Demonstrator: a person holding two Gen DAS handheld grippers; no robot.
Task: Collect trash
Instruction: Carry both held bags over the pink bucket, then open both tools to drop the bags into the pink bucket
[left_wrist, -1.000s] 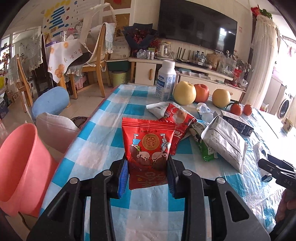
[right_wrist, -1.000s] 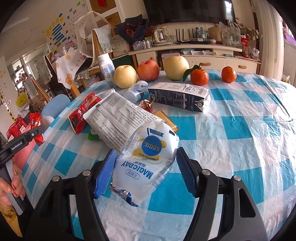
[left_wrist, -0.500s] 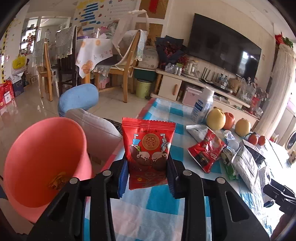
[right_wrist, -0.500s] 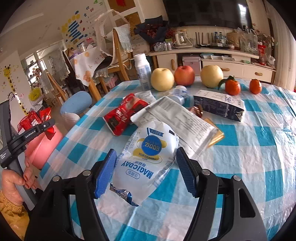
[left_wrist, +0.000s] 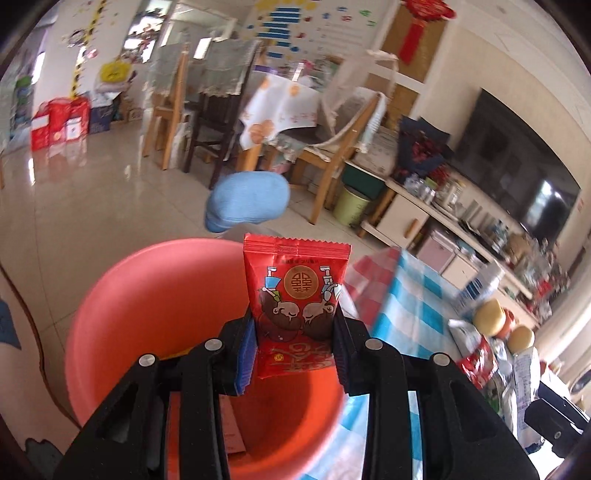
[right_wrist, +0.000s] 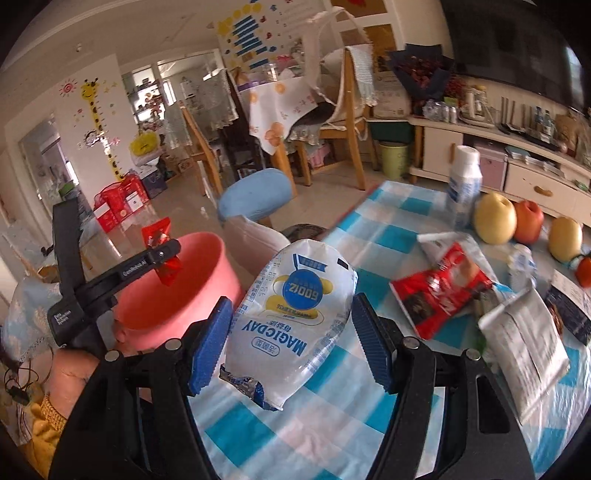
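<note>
My left gripper (left_wrist: 295, 354) is shut on a small red snack packet (left_wrist: 297, 295) and holds it over the mouth of the pink bin (left_wrist: 147, 302). Some paper scraps lie at the bin's bottom. In the right wrist view the left gripper (right_wrist: 162, 258) with the red packet (right_wrist: 159, 236) hangs above the pink bin (right_wrist: 177, 295). My right gripper (right_wrist: 291, 339) is shut on a white MAGICDAY milk pouch (right_wrist: 295, 314), held in the air above the table's left edge, to the right of the bin.
On the blue-checked table (right_wrist: 388, 236) lie a red wrapper (right_wrist: 443, 291), a grey-white bag (right_wrist: 528, 347), a white bottle (right_wrist: 463, 184), pears and an apple (right_wrist: 528, 221). A blue stool (right_wrist: 255, 195) and a cushioned seat (right_wrist: 255, 240) stand beside the bin. A person's hand (right_wrist: 74, 373) grips the left tool.
Both grippers swung left off the table. The left one carried the red packet from above the tablecloth to over the pink bin. The right one brought the milk pouch toward the table's left edge.
</note>
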